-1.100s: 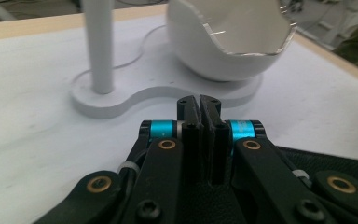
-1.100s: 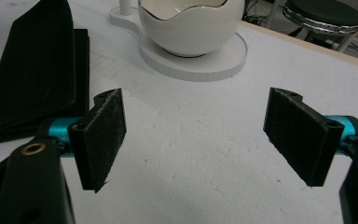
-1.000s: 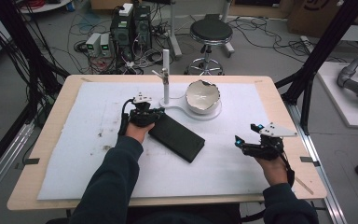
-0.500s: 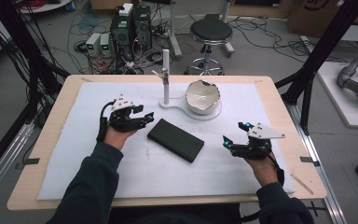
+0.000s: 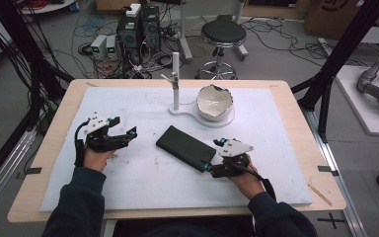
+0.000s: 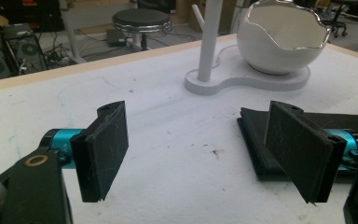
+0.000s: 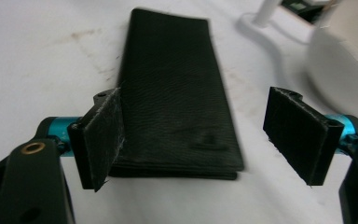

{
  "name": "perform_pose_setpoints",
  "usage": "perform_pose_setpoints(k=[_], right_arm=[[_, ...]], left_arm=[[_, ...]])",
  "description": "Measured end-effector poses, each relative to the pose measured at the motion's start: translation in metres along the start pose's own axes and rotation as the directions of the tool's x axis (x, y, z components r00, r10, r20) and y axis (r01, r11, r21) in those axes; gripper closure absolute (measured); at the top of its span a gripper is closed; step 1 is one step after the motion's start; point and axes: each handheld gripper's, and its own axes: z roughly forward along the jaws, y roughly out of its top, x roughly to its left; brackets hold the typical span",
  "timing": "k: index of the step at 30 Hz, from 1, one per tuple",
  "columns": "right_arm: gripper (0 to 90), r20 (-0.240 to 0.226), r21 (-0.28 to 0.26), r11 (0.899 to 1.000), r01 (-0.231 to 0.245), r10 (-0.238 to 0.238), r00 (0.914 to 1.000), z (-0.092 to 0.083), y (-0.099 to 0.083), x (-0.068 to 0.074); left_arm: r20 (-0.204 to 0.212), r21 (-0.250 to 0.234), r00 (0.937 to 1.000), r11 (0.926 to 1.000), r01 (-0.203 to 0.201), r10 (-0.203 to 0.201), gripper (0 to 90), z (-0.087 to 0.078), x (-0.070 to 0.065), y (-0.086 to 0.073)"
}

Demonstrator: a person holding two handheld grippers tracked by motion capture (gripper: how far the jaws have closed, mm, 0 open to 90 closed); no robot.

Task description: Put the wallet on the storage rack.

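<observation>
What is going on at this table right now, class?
A person works with a two-jaw gripper in each hand on a white mat. The left gripper, whose jaws have just been opening, is open and empty, off to the left of a folded black cloth. The right gripper is open at the cloth's near end, one pad over its corner, not clamping it. Behind the cloth stands a white stand whose base carries a cracked-eggshell-shaped bowl.
</observation>
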Motion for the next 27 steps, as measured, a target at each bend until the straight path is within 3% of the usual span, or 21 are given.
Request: perform_pose_setpoints(k=[6, 10, 11, 12, 15, 18, 20, 24, 27], right_arm=[[21.1, -0.055, 0.033, 0.999, 0.01, -0.008, 0.9984, 0.017, 0.0, 0.013], [21.2, -0.072, 0.103, 0.993, 0.05, -0.043, 0.9965, 0.028, 0.001, 0.018], [23.9, -0.074, 0.114, 0.993, 0.043, -0.035, 0.9966, 0.03, 0.001, 0.018], [32.4, -0.04, 0.127, 0.99, 0.064, -0.059, 0.9974, 0.031, 0.001, 0.019], [37.9, -0.042, 0.127, 0.989, 0.072, -0.067, 0.9969, 0.031, 0.001, 0.02], [62.3, -0.043, 0.111, 0.985, 0.129, -0.125, 0.9913, 0.028, 0.003, 0.025], [75.4, -0.034, 0.106, 0.984, 0.14, -0.137, 0.99, 0.025, 0.006, 0.027], [80.6, -0.013, 0.105, 0.981, 0.163, -0.162, 0.9867, 0.024, 0.008, 0.03], [81.8, -0.013, 0.097, 0.986, 0.139, -0.138, 0.9903, 0.021, 0.011, 0.029]], left_arm=[[-0.02, 0.006, 0.9995, 0.9997, 0.023, -0.023, 21.7, -0.003, 0.008, -0.004], [-0.016, 0.011, 0.9995, 0.9995, 0.029, -0.028, 21.9, 0.0, 0.008, -0.005], [-0.016, 0.013, 0.9996, 0.9996, 0.025, -0.025, 22.2, 0.0, 0.008, -0.005], [-0.012, 0.015, 0.9996, 0.9996, 0.025, -0.025, 22.3, 0.0, 0.007, -0.005], [-0.011, 0.015, 0.9996, 0.9995, 0.028, -0.028, 22.5, 0.0, 0.007, -0.004], [-0.007, 0.015, 0.9989, 0.9988, 0.047, -0.047, 23.0, 0.002, 0.01, -0.005], [-0.007, 0.02, 0.9986, 0.9984, 0.053, -0.053, 23.1, 0.002, 0.009, -0.006], [-0.001, 0.011, 0.9988, 0.9988, 0.048, -0.048, 23.8, 0.0, 0.007, -0.005], [-0.003, 0.007, 0.9987, 0.9987, 0.051, -0.051, 24.7, -0.001, 0.007, -0.006]])
